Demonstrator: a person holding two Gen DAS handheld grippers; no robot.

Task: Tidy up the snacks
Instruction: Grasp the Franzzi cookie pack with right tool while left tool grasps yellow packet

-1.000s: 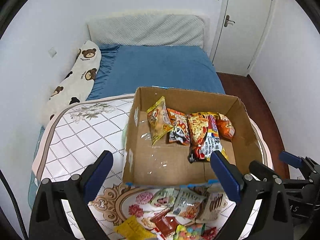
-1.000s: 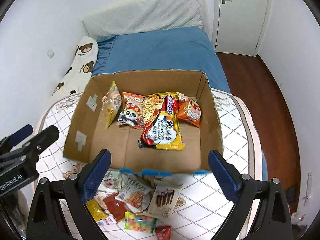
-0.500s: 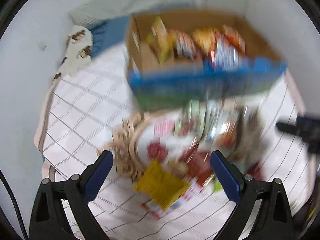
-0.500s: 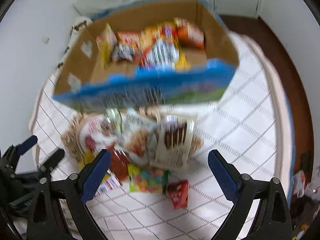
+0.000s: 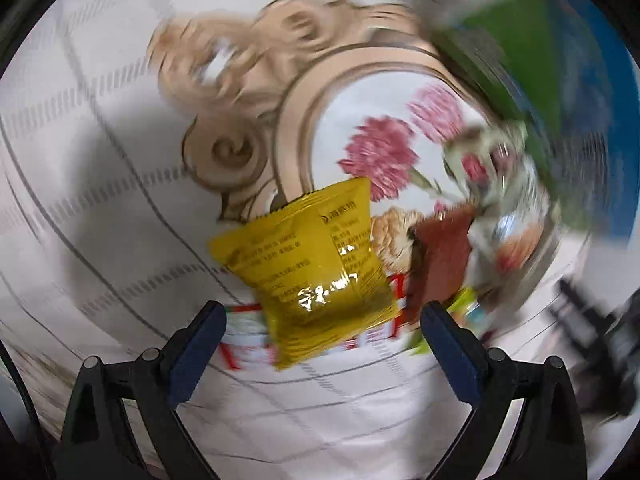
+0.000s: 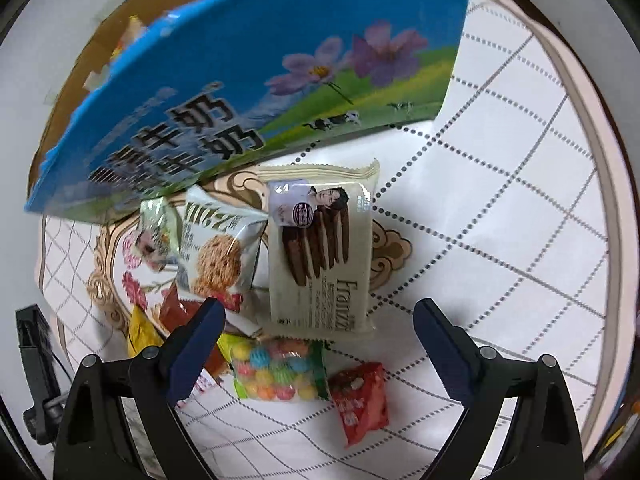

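Note:
A pile of snack packets lies on the patterned tablecloth in front of a blue cardboard box. My left gripper is open, low over a yellow packet that lies between its fingers, beside a brown packet. My right gripper is open above a white Franzzi biscuit packet, a bag of coloured candy balls and a small red packet. A cookie packet lies to the left. The left gripper's body shows at the right wrist view's left edge.
The box's blue printed front wall stands just behind the pile, and some snacks show inside it. The round table's rim curves along the right. The left wrist view is blurred at its right side.
Both grippers have dropped from above the box down toward the snack pile in front of it. The left one has come close over the yellow packet. Both stay open.

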